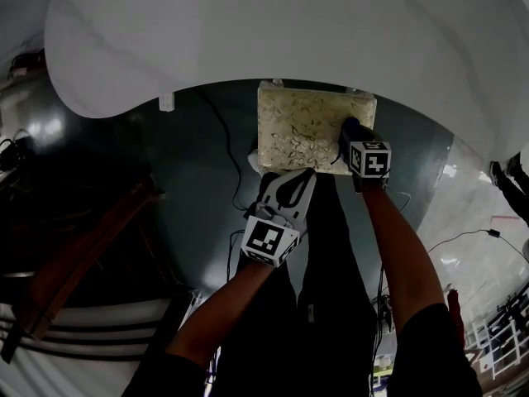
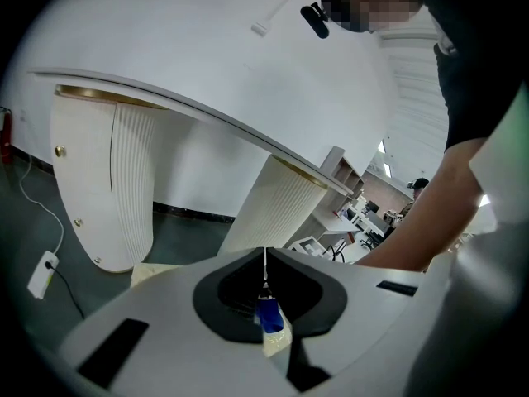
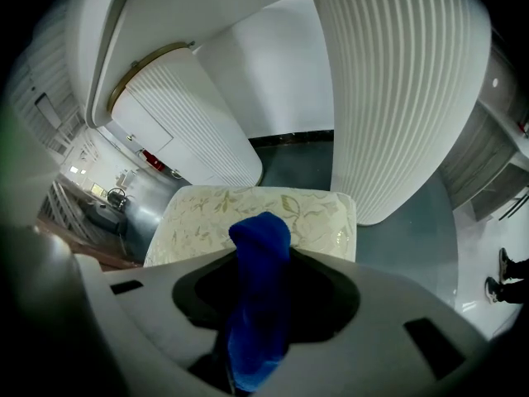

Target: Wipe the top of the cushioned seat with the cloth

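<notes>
The cushioned seat is a cream square with a leaf pattern, standing on the dark floor under the table's edge. My right gripper hangs over its right side, shut on a blue cloth that stands up between the jaws. In the right gripper view the seat lies just beyond the cloth. My left gripper is at the seat's near edge, pointing toward it. Its jaws are shut in the left gripper view, with a small blue bit in the hollow behind the tips. A seat corner shows low left.
A large white table top overhangs the seat's far side. Ribbed white pedestals stand behind the seat. A black cable runs along the floor to the seat's left. A wooden piece lies far left.
</notes>
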{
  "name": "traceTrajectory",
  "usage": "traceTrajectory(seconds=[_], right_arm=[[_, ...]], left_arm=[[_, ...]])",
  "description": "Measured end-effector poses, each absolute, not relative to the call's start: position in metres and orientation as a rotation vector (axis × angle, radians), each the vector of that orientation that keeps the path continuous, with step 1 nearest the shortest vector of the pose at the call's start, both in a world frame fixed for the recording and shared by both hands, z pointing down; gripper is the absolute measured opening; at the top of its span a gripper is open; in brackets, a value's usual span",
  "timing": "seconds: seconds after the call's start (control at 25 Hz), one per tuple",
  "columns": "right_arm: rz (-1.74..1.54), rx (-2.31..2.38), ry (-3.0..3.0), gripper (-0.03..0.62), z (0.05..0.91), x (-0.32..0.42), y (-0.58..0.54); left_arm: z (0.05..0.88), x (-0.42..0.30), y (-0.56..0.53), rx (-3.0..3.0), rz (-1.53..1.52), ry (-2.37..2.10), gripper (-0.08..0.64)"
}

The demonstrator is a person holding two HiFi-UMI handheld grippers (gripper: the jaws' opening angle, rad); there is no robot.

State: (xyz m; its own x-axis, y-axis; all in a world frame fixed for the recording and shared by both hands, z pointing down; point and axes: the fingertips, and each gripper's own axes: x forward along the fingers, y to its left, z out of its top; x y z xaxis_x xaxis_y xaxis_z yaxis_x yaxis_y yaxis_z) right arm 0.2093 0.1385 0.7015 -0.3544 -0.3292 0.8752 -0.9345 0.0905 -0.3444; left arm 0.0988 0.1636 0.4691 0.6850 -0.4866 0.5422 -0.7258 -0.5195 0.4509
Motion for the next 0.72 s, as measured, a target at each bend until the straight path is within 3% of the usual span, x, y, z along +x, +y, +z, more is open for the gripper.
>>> traceTrajectory(seconds=[0.72], right_arm=[[1.303, 1.334, -1.683, 0.16, 0.705, 0.269, 0.15]], left_arm=[[0.47, 0.134, 0.162, 2.259, 0.493, -0.842, 0.02]])
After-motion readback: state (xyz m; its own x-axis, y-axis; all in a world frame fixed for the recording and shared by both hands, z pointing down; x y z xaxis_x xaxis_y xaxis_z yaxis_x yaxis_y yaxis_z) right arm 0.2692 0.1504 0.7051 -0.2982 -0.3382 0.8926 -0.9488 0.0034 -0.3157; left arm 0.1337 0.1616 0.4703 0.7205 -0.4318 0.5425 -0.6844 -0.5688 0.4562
